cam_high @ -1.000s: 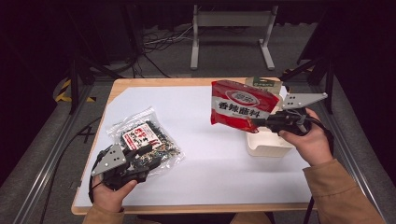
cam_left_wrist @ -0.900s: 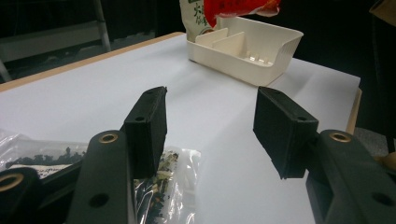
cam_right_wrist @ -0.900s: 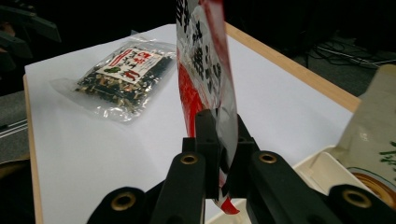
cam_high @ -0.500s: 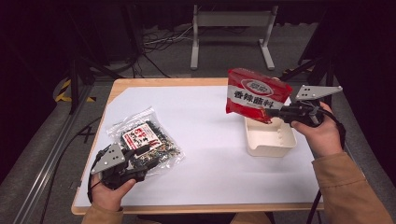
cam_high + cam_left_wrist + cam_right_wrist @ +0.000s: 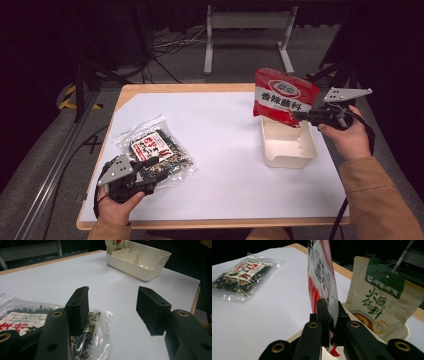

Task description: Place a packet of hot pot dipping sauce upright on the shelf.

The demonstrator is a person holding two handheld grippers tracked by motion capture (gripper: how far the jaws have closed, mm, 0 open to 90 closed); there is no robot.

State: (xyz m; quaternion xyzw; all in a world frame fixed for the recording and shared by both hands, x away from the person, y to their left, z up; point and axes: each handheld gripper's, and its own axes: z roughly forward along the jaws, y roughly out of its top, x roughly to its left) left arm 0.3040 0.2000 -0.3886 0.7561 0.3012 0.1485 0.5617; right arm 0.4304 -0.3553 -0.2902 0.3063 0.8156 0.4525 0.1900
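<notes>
Since we're filing pouches upright into the cream bin (image 5: 289, 145), our right gripper (image 5: 299, 115) pinches the red seasoning pouch (image 5: 282, 97) by its lower edge and hangs it over the bin beside the beige pouch (image 5: 382, 302) — forearm level, gripper pointing across the table. Our left gripper (image 5: 112, 307) rests low with jaws spread, empty, by the clear seaweed packet (image 5: 157, 155) — probably next.

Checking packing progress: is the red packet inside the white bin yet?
Not yet. The red packet hangs upright above the white bin, pinched by the right gripper.
</notes>
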